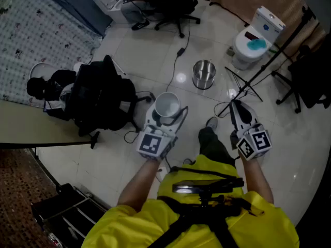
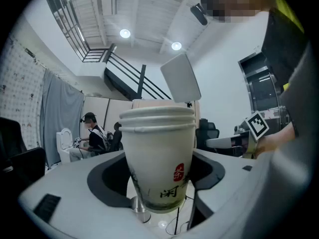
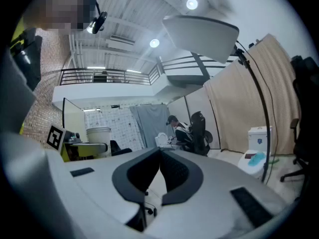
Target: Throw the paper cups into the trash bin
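A nested stack of white paper cups [image 2: 157, 148] with a red stamp and dark characters stands upright between the jaws of my left gripper [image 2: 158, 176], which is shut on it in mid-air. From the head view the cups [image 1: 167, 103] open upward in the left gripper [image 1: 166, 111], above the tiled floor. A shiny metal trash bin [image 1: 204, 74] stands on the floor ahead and slightly right of the cups. My right gripper [image 1: 234, 106] is held to the right, its jaws shut with nothing between them [image 3: 160, 153].
A black backpack [image 1: 101, 99] lies on the floor at left beside a table edge [image 1: 31, 130]. A white toilet [image 1: 256, 37] stands at back right, with a tripod stand [image 1: 245, 89] near it. Cables [image 1: 178, 61] cross the floor, and office chairs [image 1: 173, 4] stand at the back.
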`<action>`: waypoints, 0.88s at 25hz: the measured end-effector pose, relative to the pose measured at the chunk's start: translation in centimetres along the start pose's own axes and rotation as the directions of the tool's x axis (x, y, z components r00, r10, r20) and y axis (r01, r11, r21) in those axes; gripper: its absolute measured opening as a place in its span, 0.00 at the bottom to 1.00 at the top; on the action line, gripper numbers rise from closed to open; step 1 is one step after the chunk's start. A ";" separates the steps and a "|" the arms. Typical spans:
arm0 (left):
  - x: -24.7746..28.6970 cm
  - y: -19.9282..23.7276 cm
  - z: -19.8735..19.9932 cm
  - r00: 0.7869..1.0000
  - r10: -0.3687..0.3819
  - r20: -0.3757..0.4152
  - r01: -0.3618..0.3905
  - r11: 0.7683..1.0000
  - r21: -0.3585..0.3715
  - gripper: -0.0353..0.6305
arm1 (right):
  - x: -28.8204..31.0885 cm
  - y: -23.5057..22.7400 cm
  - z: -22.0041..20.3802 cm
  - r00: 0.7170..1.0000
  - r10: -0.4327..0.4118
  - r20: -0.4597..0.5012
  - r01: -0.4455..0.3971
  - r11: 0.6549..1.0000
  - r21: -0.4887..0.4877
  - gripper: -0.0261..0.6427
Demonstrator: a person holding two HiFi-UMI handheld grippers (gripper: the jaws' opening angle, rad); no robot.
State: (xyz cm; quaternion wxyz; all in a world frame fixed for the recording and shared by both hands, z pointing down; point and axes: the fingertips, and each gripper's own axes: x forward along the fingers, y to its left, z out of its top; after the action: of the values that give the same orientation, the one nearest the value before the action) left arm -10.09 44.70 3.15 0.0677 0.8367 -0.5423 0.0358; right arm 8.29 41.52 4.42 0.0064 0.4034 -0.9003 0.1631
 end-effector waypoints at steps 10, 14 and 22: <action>22.3 6.6 1.3 0.998 -0.022 -0.052 0.024 0.999 0.048 0.54 | 17.6 -16.7 3.6 0.999 0.037 -0.007 -0.037 0.998 0.048 0.05; 29.5 10.5 -1.4 0.996 -0.047 -0.081 0.046 0.999 -0.004 0.54 | 22.7 -21.7 2.9 0.999 -0.005 -0.035 0.007 0.998 0.059 0.05; 44.5 15.7 -18.7 0.933 -0.223 -0.282 0.194 0.973 -0.126 0.54 | 32.2 -32.7 -6.2 0.980 -0.154 -0.127 0.155 0.988 -0.001 0.05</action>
State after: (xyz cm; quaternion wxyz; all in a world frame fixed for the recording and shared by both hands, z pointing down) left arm -5.93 1.10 28.77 0.1911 0.8706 -0.4353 0.1266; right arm 9.69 -0.27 24.33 0.0742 0.4609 -0.8633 0.1915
